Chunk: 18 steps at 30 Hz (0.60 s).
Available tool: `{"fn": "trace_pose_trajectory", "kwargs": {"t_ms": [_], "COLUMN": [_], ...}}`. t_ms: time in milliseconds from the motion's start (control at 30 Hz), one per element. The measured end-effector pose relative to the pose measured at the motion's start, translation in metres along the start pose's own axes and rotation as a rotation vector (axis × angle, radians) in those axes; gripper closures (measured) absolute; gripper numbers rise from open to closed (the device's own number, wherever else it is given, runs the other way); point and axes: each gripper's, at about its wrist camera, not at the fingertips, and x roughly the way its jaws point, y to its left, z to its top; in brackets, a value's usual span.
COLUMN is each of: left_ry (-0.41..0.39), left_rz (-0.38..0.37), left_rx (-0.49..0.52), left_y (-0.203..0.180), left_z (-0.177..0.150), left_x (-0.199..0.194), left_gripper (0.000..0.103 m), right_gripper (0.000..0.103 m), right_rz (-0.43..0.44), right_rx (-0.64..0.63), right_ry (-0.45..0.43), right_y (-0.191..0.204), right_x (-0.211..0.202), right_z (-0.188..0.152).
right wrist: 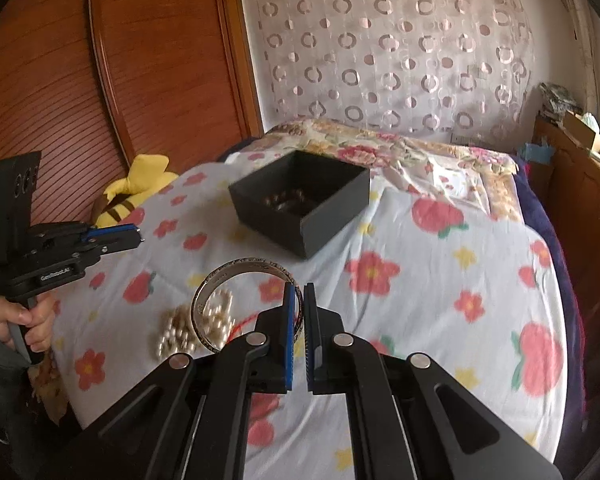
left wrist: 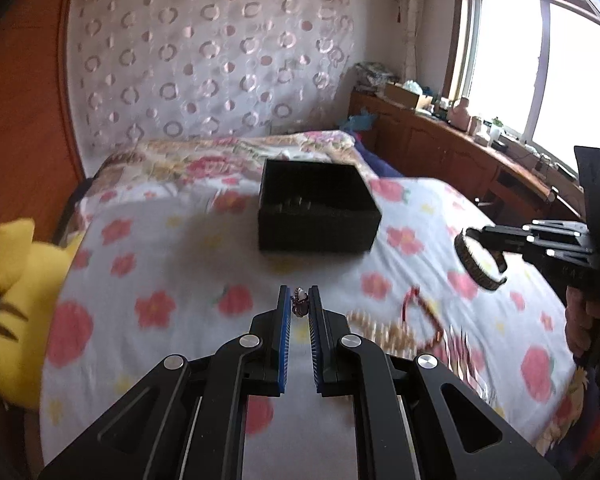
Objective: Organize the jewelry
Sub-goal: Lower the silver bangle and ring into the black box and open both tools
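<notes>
Aloft, level: left tool (left wrist: 300, 300) pinching ring (left wrist: 299, 303), right tool (right wrist: 299, 298) bangle (right wrist: 236, 280).

Daylight is admitted through a blown-out window (left wrist: 540, 68) at two o'clock in the left view, the floral bedspread (right wrist: 420, 280) is smeared by motion blur in both views, soft shadow is cast beside the black box (left wrist: 316, 208), and edges are bent by fisheye with dark corners.

Black box (right wrist: 300, 208) on a white bedsheet (right wrist: 420, 300) with pink-red flowers, yellow plushie (right wrist: 140, 188), silver bangle (right wrist: 244, 300).
</notes>
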Motion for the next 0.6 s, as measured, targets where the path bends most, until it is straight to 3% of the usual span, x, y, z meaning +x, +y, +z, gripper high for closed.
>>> {"fn": "trace_pose_trajectory", "kwargs": {"t_ms": [333, 600], "left_ry": [-0.01, 0.04], "left_rz": [-0.035, -0.039], "left_rx": [0.018, 0.027], "left_y": [0.001, 0.007], "left_z": [0.066, 0.086], "left_x": [0.058, 0.111], "left_gripper": [0.095, 0.095], "right_gripper": [0.098, 0.097], "right_rz": [0.007, 0.029], "right_rx": [-0.016, -0.023], "right_ry": [-0.008, -0.008], "right_y": [-0.024, -0.044], "right_x": [0.038, 0.074], "right_z": [0.048, 0.078]}}
